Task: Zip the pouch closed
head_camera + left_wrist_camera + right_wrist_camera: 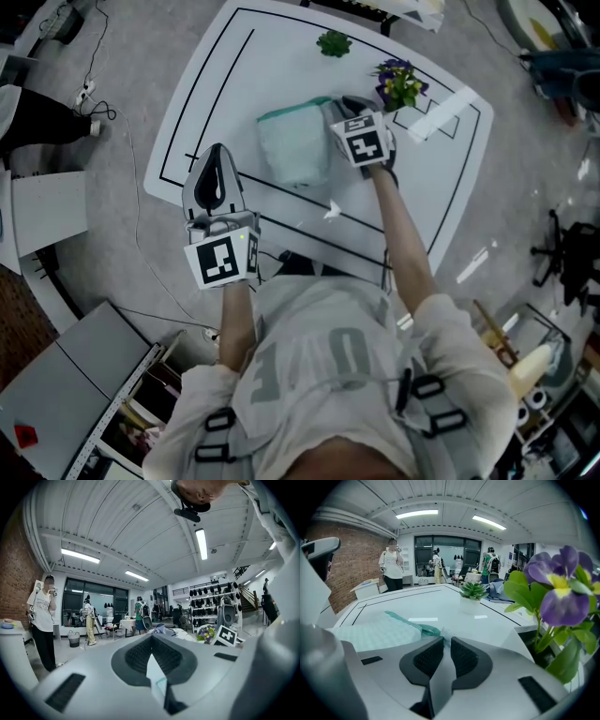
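A pale green pouch lies flat on the white table. Its teal zip runs along the far edge. My right gripper reaches down to the pouch's far right corner. In the right gripper view its jaws stand almost together, and a small pale tab at the zip's end sits pinched between the tips. My left gripper hovers at the table's near left edge, apart from the pouch, pointing roughly level. It is shut with nothing gripped.
A pot of purple and yellow flowers stands close to the right of my right gripper. A small green succulent sits at the far edge. Black lines mark the tabletop. People stand in the room beyond.
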Action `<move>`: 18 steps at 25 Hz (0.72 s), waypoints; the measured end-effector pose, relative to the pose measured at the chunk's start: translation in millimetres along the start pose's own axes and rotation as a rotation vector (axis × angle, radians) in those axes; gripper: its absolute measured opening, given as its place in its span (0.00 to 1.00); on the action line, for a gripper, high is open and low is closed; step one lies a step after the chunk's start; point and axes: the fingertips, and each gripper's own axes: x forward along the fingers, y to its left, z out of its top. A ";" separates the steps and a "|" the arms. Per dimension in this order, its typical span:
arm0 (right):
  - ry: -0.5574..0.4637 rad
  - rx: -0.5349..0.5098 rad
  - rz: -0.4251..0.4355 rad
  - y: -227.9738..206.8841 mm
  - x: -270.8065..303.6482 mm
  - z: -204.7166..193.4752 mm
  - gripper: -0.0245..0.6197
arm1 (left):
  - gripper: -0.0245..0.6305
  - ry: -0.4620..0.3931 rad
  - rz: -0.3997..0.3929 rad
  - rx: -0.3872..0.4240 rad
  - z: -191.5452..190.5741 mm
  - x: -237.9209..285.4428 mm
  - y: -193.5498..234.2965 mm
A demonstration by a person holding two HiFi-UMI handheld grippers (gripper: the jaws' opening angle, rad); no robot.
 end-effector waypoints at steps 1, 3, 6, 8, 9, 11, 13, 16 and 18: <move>-0.002 -0.001 0.001 -0.1 -0.7 -0.1 0.11 | 0.05 0.001 0.003 -0.001 -0.7 -1.3 0.8; -0.006 -0.002 0.003 0.4 -2.4 -0.3 0.09 | 0.05 0.003 0.009 -0.002 -1.8 -3.8 2.7; -0.019 -0.004 0.004 2.3 -6.3 2.5 0.06 | 0.05 0.002 0.019 -0.003 -1.8 -6.7 5.9; -0.038 -0.001 0.004 3.1 -9.9 6.9 0.06 | 0.05 -0.001 0.023 -0.004 -0.9 -8.3 6.8; -0.051 0.005 0.004 3.1 -12.5 9.9 0.06 | 0.05 -0.004 0.024 -0.005 -0.2 -9.2 6.7; -0.083 0.011 -0.002 1.8 -20.1 18.2 0.06 | 0.05 -0.009 0.024 -0.007 1.8 -10.4 5.8; -0.126 0.002 -0.017 0.2 -30.6 30.3 0.05 | 0.05 -0.011 0.025 -0.012 4.1 -10.8 5.1; -0.212 -0.026 -0.045 -0.1 -54.1 53.2 0.05 | 0.05 -0.020 0.023 -0.025 8.2 -11.4 3.4; -0.281 -0.050 -0.070 1.2 -75.1 69.4 0.05 | 0.05 -0.027 0.021 -0.036 12.5 -12.5 0.9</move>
